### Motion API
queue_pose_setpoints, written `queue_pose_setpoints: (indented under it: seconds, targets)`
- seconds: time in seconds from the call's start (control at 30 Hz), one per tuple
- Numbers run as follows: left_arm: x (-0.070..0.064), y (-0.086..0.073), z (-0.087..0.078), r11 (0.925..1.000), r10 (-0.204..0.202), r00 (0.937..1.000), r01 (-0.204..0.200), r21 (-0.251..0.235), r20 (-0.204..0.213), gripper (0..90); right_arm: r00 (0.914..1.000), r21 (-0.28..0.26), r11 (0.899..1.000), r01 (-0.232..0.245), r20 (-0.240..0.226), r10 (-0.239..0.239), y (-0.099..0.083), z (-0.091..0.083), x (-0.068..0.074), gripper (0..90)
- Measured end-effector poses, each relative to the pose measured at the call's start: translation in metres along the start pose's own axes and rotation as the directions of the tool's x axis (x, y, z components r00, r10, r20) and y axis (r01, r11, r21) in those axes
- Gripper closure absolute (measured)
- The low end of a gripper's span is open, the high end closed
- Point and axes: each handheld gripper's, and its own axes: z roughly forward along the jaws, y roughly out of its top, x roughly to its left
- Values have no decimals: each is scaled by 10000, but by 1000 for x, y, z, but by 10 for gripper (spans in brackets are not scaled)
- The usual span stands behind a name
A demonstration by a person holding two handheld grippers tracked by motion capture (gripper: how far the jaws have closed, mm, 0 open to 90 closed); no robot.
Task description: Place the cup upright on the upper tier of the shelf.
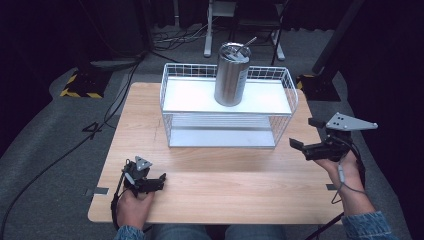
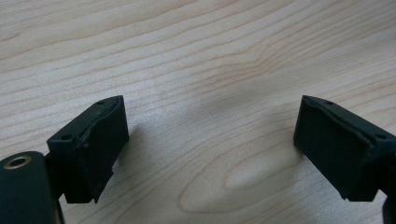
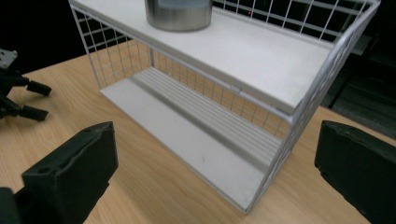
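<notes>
We see a steel tumbler (image 1: 231, 75) standing upright on the top shelf of a white wire rack (image 1: 172, 131) at about 12 o'clock on the wooden table (image 1: 225, 185), roughly mid-shelf, a straw or handle poking from its lid toward 1 o'clock. Neither gripper touches it.

The right gripper (image 1: 309, 141) is held up off the table at 3 o'clock, just beside the rack's right end. Its jaws are spread wide, nothing between them. We judge it is lined up toward the rack because the tumbler is the thing it goes for, and the wide spread suits the tumbler's width.

The left gripper (image 1: 159, 182) sits low at 7 o'clock, well apart from the rack. Jaws also released and empty. We take it as parked out of the way, leaving the rack to the right hand.

What differs by view:
- The high view gives the layout: the whole tumbler, both hands, the gap between left gripper and rack.
- The right gripper view gets the rack close up: the bare lower shelf (image 3: 187, 140) under the top one, the tumbler's base (image 3: 178, 13) only, and the left gripper far off at 9 o'clock (image 3: 21, 100).
- The left gripper view shows bare wood grain between its two open jaws (image 2: 208, 140), confirming nothing is held and that it points down at the table.
</notes>
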Motion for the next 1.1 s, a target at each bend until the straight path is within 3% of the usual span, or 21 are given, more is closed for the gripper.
queue_pose_setpoints:
  seconds: [0.67,0.87,1.1]
  targets:
    - [0,0,0,10000,6,10000,-6,3,-2,107,9979,988,9930,-649,102,642,-87,21,7,0]
    - [0,0,0,10000,4,10000,-4,3,-2,107,9979,1249,9901,-636,193,617,-109,28,11,0]
    - [0,0,0,10000,-13,10000,13,2,-7,105,9945,1869,9774,-986,522,904,-138,41,14,2]
